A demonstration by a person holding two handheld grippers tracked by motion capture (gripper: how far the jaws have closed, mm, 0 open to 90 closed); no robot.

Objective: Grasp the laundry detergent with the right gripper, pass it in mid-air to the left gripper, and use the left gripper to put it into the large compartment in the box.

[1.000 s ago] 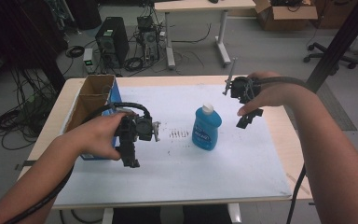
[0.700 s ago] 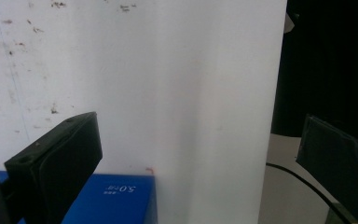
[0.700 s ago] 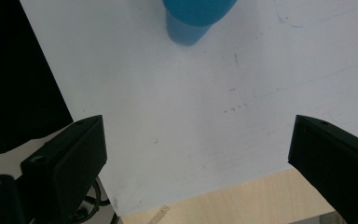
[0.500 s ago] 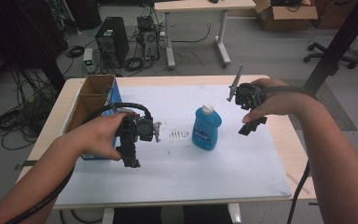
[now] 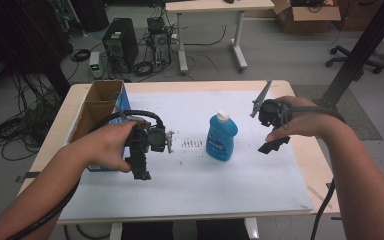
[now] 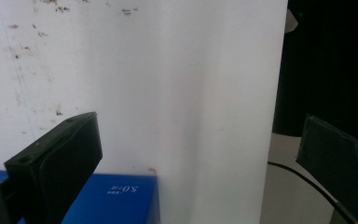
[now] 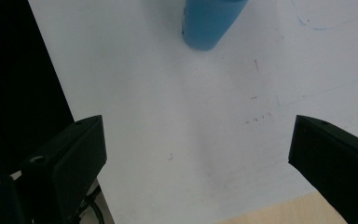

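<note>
High view: blue bottle (image 5: pixel 221 137) upright (white cap on).

Even, soft light from overhead; the white table (image 5: pixel 190 175) glows without glare and shadows stay faint. Both gripper views look soft, their near black jaws blurred, the room's edges dim

One blue bottle (image 5: pixel 222 137), one cardboard box (image 5: pixel 98 106), two tongs: left (image 5: pixel 141 161), right (image 5: pixel 275 143).
</note>
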